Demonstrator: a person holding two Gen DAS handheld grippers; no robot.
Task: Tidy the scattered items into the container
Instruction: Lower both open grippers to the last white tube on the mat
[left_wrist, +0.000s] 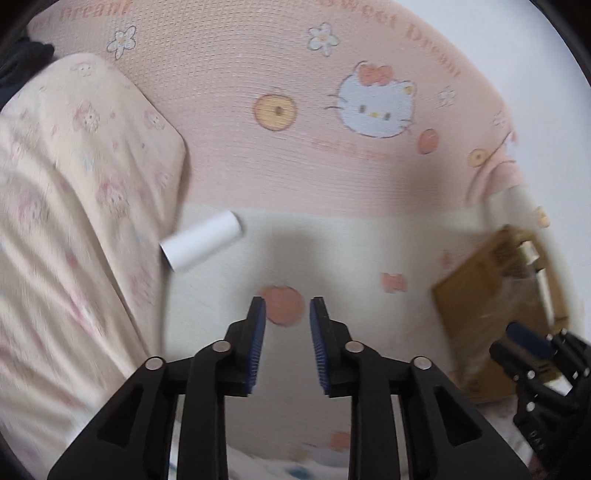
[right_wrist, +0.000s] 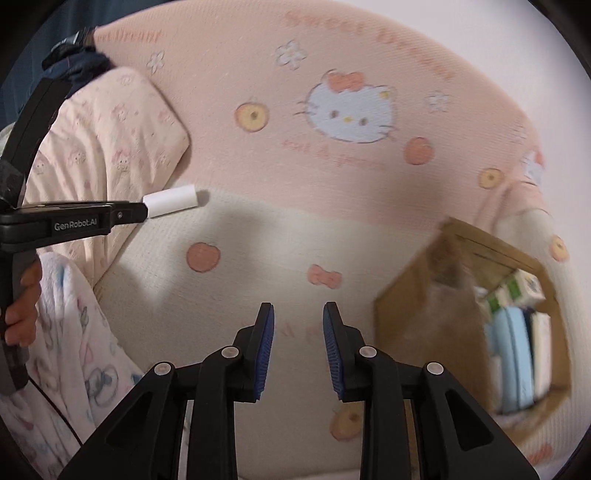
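Motion blur smears the cardboard box in the left wrist view, leaving its contents unreadable. In the right wrist view the cartons inside the box are blurred, labels illegible. The left gripper's body hides one end of the white roll. Frame edges cut off the patterned quilt.

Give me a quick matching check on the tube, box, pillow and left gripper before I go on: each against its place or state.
1 tube
2 box
3 pillow
4 left gripper

A open, nothing between the jaws
B already has packs inside
C lying loose on the sheet
D patterned, at the left edge

Pairs: 1-C, 2-B, 3-D, 4-A
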